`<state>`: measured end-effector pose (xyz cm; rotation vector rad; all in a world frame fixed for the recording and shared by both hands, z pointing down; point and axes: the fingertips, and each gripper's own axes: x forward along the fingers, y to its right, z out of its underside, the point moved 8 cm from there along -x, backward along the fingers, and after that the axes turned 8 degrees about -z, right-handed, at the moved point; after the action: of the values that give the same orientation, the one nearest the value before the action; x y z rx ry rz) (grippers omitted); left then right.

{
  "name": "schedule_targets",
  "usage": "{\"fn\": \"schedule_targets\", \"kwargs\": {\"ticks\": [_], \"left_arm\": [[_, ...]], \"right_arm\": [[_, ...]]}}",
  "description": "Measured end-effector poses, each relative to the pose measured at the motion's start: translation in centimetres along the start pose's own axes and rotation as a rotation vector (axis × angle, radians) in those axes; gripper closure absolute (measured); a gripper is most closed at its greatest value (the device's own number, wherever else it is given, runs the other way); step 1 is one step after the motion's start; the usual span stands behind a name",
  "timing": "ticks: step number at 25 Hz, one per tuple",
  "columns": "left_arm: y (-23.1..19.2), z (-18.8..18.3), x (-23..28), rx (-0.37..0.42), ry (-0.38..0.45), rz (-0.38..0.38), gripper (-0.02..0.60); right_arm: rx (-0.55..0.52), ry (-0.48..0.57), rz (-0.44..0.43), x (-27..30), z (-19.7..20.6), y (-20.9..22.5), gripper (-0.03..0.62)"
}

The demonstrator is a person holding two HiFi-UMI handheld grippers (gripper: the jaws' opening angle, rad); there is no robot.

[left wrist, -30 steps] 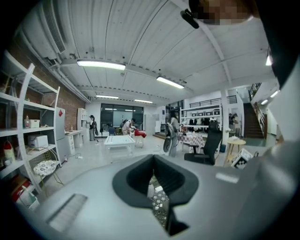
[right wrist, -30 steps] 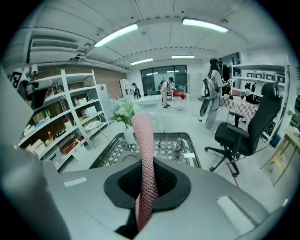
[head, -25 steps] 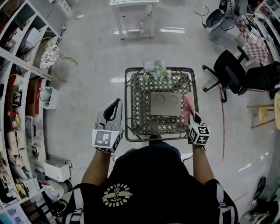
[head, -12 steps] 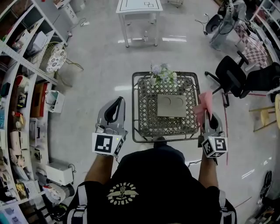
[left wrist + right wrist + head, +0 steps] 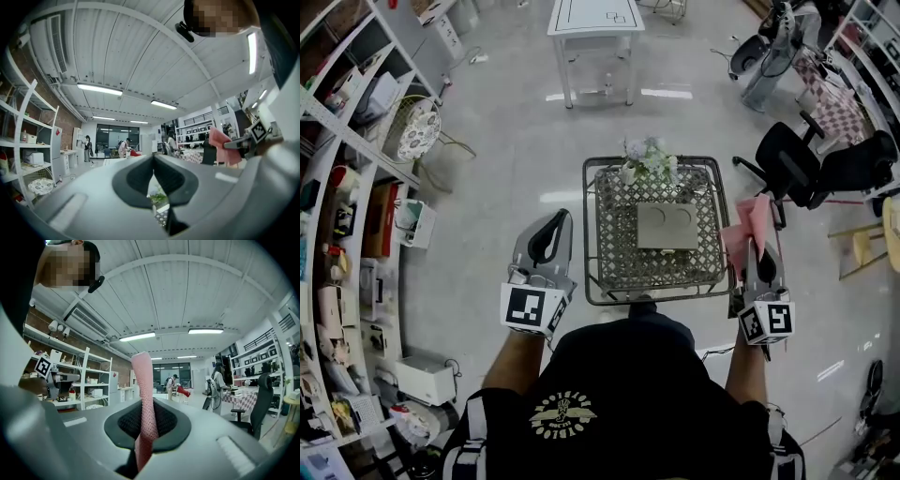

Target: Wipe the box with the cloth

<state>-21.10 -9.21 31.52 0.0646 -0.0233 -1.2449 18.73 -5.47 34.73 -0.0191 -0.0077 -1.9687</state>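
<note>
aloft, pink cloth (image 5: 143,380) in right gripper (image 5: 757,244)

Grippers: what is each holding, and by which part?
The right gripper pinches the pink cloth by its lower part; the rest stands up past the jaws. The left gripper is shut, empty.

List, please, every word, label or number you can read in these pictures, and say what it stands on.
No text is legible.
Shirt emblem: lettering around a winged badge, too small to read.
Marker cubes: black-and-white square patterns, no letters.
Box: two round marks, no words.
Shelf goods: labels too small to read.
</note>
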Motion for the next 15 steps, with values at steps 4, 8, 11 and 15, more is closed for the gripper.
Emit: {"fn": "schedule_targets", "kwargs": {"ticks": [4, 8, 11, 15], "left_arm": [[-0.1, 0.2, -0.3, -0.02, -0.003, 0.011, 0.581], [-0.4, 0.4, -0.4, -0.014, 0.011, 0.03, 0.581], [-0.7, 0.6, -0.3, -0.015, 0.015, 0.041, 0.581], [-1.5, 0.5, -0.1, -0.007, 0.026, 0.045, 0.581]], "right_arm": [[-0.004, 0.004, 0.015, -0.4, -0.3, -0.6, 0.577], [0.002, 0.004, 0.026, -0.5, -0.3, -1.3, 0.577], [0.005, 0.001, 0.032, -0.5, -0.4, -1.7, 0.577], [0.01, 0.003, 0.039, -0.2, -0.7, -2.1, 0.577]]}}
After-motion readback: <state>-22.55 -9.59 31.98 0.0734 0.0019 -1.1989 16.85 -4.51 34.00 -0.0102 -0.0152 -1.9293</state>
